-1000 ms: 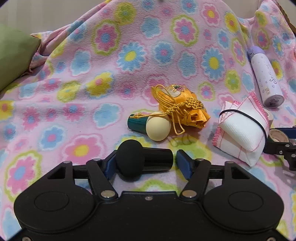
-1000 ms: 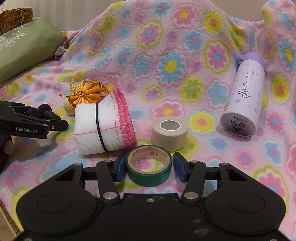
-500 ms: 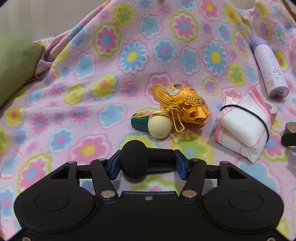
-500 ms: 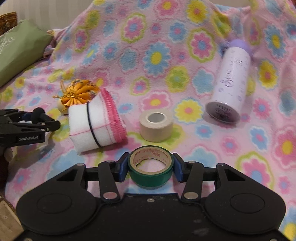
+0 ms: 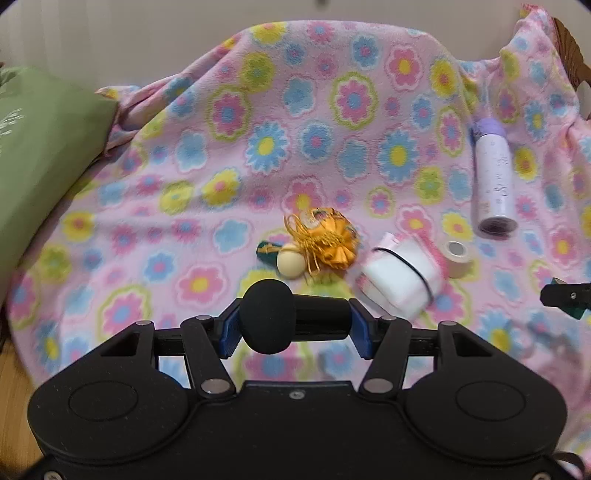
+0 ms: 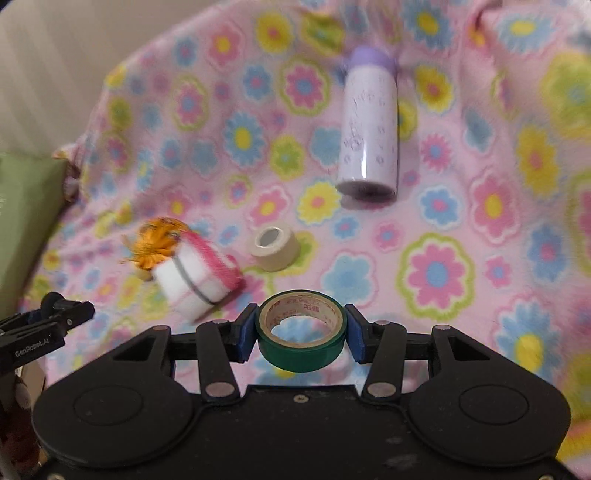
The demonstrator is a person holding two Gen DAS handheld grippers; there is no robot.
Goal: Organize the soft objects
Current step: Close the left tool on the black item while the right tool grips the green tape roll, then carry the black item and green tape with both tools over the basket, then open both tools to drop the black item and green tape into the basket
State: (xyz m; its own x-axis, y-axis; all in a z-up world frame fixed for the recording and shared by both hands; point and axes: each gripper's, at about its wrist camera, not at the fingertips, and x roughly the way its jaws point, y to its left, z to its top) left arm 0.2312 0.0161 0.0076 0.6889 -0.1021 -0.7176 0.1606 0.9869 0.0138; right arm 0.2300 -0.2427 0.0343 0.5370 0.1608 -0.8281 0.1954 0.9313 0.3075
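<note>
At the lower centre of each view, the left claw [image 5: 293, 325] pinches a light, squashy black foam-tipped stick [image 5: 267, 321] endwise, while the right claw [image 6: 301, 332] clamps a stiff green tape roll [image 6: 301, 332] across its rim.

A domestic room, probably a bedroom or sitting room. A pink fleece blanket [image 5: 303, 122] printed with flowers is draped over soft furniture; a green cushion [image 5: 40, 155] lies at 9 o'clock, a wicker edge [image 5: 570, 48] (partly cut off) at 2 o'clock. Wood flooring [image 5: 13, 398] shows at 8 o'clock, a pale wall [image 5: 147, 33] at 12 o'clock.
</note>
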